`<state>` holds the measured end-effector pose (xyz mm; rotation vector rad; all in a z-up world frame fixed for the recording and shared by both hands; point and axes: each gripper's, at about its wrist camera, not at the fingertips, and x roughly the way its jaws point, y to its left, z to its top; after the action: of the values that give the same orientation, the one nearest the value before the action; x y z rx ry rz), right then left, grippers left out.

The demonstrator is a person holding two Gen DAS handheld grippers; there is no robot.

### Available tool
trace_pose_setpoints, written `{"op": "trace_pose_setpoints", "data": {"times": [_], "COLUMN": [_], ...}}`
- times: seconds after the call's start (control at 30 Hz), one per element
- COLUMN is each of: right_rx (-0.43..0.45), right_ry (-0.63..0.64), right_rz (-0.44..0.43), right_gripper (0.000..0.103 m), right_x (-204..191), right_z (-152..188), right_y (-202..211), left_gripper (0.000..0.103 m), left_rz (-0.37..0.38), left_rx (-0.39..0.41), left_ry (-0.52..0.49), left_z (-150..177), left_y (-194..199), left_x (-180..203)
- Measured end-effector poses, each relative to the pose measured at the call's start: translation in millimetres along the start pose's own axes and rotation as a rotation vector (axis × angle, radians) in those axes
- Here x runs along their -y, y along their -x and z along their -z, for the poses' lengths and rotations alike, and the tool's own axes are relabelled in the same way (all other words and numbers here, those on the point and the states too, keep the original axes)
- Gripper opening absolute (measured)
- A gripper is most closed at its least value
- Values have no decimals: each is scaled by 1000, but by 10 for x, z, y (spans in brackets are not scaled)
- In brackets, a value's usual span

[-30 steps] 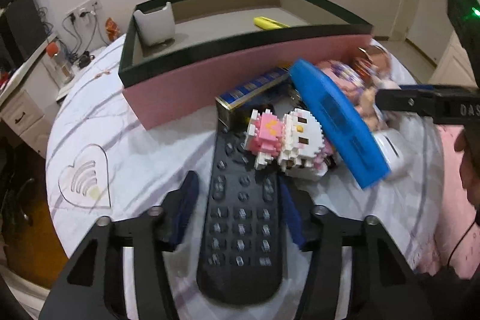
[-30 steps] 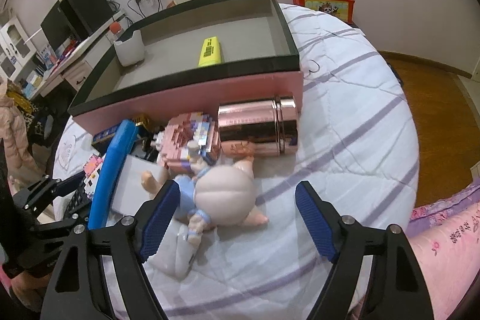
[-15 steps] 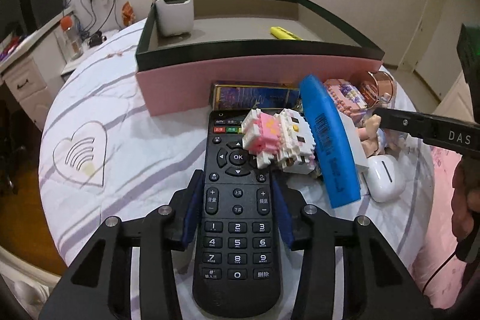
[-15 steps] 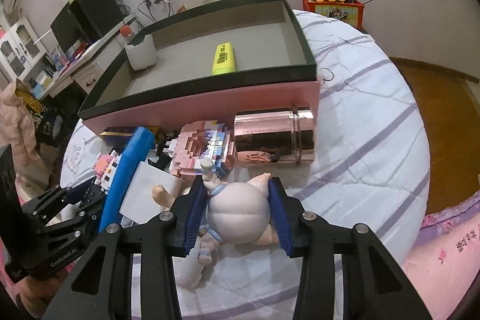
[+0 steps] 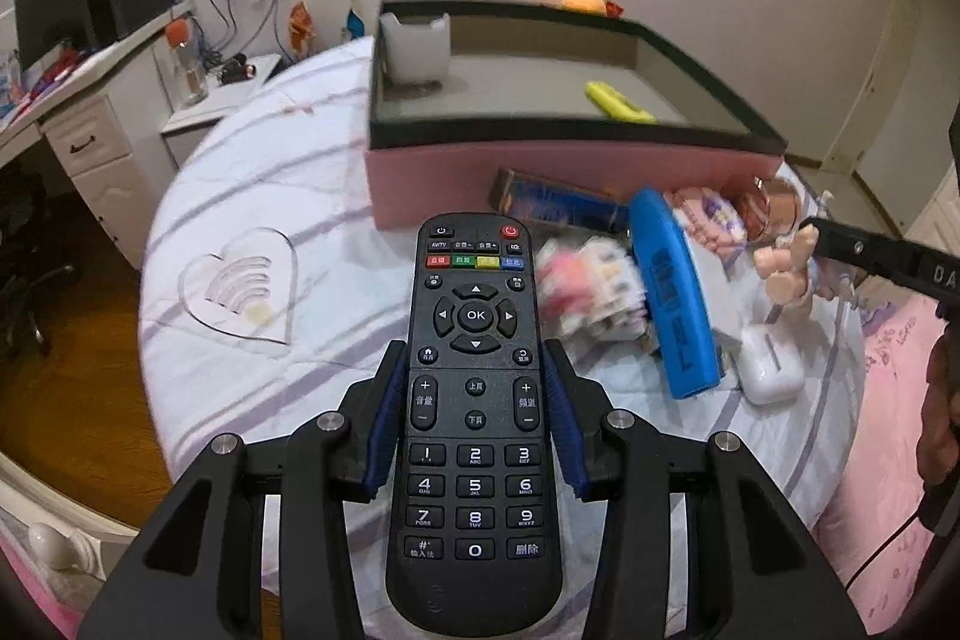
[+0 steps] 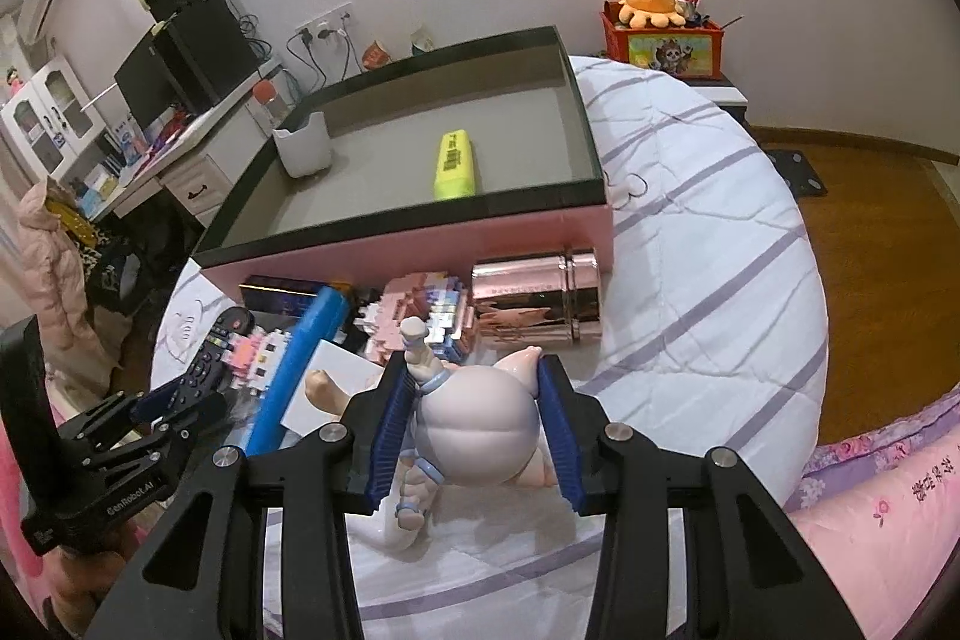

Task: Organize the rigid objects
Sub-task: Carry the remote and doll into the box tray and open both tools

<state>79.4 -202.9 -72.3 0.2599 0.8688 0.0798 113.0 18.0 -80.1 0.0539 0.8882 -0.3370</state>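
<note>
Remote control [image 5: 474,418] and doll figure [image 6: 474,421] were each clamped between closed jaws, left gripper [image 5: 474,421] and right gripper [image 6: 477,421] respectively, marking the pick-up step; next, both probably needed carrying ahead into the pink box [image 6: 420,244].

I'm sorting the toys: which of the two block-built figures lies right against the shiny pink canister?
The larger pale pink and lilac block figure, touching the canister. The smaller pink-and-white one sits beyond the blue case, by the remote.
</note>
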Motion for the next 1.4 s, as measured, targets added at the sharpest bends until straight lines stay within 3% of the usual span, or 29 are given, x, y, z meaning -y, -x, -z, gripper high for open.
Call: {"op": "trace_pose_setpoints", "data": {"times": [0.43,0.77,1.03,1.4], "right_rx": [72,117,56,-88], "right_ry": [35,91,69,22], "right_rz": [-27,-22,-24,18], "right_gripper": [42,43,43,43], "right_x": [-161,-309,-256,-67], "right_z": [-289,-1109,-1450,-1475], "right_y": [280,54,-414,-964], "left_gripper": [44,44,44,44], "left_rz": [15,8,5,-12], "left_rx": [87,157,117,-28], "left_ry": [-2,-22,-3,6], "left_z": [-442,-1274,-1596,-1540], "left_y": [353,117,-391,-981], "left_x": [5,112,173,214]}}
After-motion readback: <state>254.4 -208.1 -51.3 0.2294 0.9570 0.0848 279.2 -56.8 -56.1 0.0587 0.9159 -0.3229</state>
